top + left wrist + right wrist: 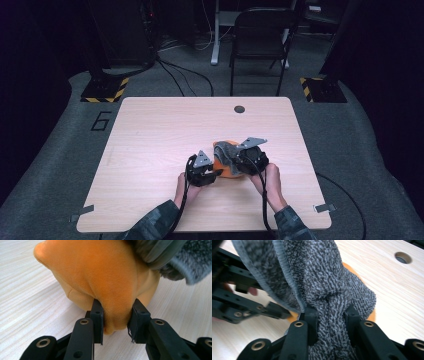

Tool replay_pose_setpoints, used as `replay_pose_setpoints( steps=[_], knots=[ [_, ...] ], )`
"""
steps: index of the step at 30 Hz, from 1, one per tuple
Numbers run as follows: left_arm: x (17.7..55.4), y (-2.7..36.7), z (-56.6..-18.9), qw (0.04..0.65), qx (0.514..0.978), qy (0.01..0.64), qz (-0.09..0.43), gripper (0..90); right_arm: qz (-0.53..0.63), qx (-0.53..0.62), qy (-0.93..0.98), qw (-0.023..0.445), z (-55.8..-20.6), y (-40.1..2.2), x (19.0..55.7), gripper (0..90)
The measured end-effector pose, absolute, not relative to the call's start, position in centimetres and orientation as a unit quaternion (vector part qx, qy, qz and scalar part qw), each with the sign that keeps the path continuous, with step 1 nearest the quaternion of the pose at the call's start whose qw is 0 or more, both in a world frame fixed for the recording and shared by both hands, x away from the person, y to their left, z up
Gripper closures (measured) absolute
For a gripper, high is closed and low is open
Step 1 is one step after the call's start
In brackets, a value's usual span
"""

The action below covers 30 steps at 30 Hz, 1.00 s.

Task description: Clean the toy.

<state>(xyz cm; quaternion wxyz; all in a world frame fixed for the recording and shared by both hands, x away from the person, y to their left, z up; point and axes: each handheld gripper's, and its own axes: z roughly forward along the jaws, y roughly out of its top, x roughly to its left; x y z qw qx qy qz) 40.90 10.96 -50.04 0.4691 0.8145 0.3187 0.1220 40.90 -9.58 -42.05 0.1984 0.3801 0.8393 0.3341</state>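
An orange cloth [226,168] lies bunched near the middle front of the wooden table [150,135], with a grey towel [228,151] draped over it. My left gripper [212,173] is shut on a fold of the orange cloth [105,280]; its black fingers [97,315] pinch the fabric just above the tabletop. My right gripper [239,157] is shut on a bunch of the grey towel [329,290], which hangs lifted over the orange cloth [352,268]. In the right gripper view the left gripper [284,312] shows at the left. The grey towel [185,262] fills the upper right of the left gripper view.
A round cable hole [239,109] sits near the table's far edge. A black folding chair [260,40] stands behind the table. Metal clips [82,213] mark the front corners. The table's left half is bare wood.
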Motion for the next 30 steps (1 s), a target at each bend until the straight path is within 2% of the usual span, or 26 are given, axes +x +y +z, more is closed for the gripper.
replay_pose_setpoints(
  steps=[8,14,19,30],
  knots=[
    [40.9,10.9,-50.1,0.465,0.819,0.311,0.126,68.6,0.3,0.408,0.838,0.205,-42.7,-12.0,41.7,71.1],
    [40.9,10.8,-50.0,0.465,0.821,0.307,0.128,68.5,0.306,0.431,0.83,0.179,-43.7,-13.8,42.6,71.0],
    [40.9,10.9,-50.0,0.464,0.821,0.306,0.129,68.5,0.289,0.449,0.825,0.186,-44.5,-14.8,43.2,71.0],
    [40.9,10.9,-50.1,0.466,0.819,0.308,0.129,68.3,0.226,0.492,0.826,0.158,-49.5,-15.9,45.2,71.1]
  ],
)
